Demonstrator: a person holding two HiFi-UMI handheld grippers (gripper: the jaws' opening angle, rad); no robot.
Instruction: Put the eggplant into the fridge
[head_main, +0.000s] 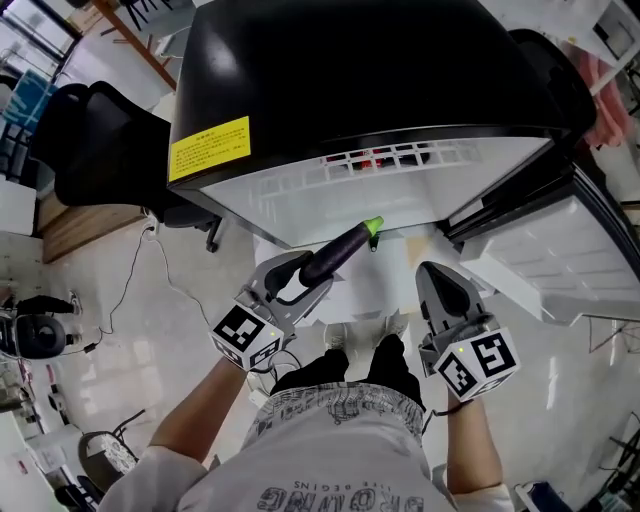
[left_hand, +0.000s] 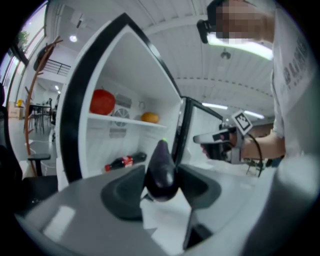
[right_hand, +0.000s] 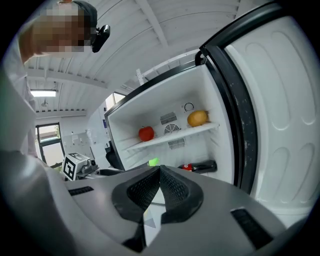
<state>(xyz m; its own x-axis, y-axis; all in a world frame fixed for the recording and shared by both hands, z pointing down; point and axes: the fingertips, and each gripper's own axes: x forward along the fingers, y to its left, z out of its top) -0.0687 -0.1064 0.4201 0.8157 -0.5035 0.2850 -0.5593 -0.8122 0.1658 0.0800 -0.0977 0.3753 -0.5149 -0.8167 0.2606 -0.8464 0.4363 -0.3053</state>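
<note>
Left gripper (left_hand: 162, 176) fingers (left_hand: 122, 195) clamp the eggplant (left_hand: 161, 162); right gripper (right_hand: 160, 169) fingers (right_hand: 178, 192) pressed together.

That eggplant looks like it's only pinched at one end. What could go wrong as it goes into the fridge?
The left gripper holds the eggplant by its fat, rounded end, most of it sticking out ahead; it might swing or slip out.
Its green tip leads and could bump the shelf edge.
A bottle lies below that shelf; setting the eggplant there could nudge it.
</note>
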